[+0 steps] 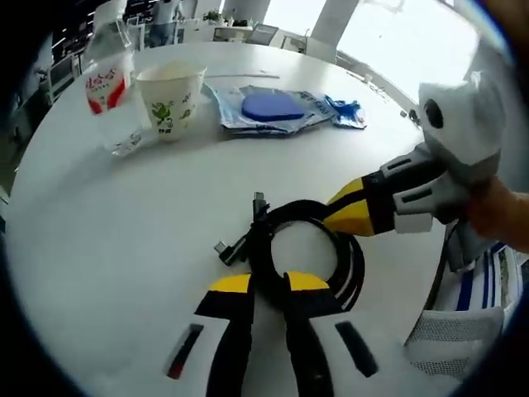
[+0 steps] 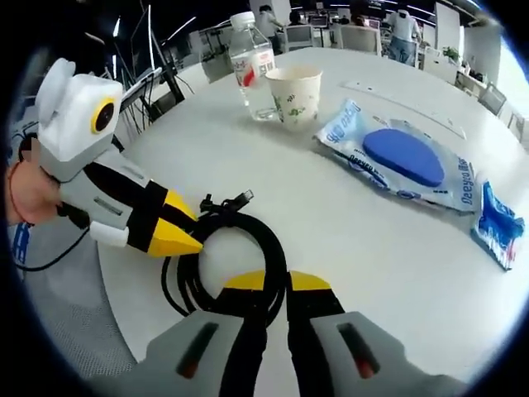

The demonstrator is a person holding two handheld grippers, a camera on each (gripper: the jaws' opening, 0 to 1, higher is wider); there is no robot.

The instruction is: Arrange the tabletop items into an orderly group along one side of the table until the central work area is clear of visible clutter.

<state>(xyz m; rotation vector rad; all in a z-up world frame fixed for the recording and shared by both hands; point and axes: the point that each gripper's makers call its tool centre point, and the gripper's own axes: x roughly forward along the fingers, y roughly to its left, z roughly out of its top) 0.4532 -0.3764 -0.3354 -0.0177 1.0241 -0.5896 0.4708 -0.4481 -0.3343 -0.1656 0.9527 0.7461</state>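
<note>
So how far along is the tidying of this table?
Bottle, paper cup, blue-disc packet and small blue wrapper already sit grouped along the far side. In hand: both tools, left and right, pinch the coiled black cable mid-table. Left: moving it to join them.

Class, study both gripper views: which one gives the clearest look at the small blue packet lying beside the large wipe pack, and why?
The right gripper view: the small blue packet lies large and unobstructed near the picture's right edge, just apart from the large wipe pack. In the left gripper view it is far, small and foreshortened.
</note>
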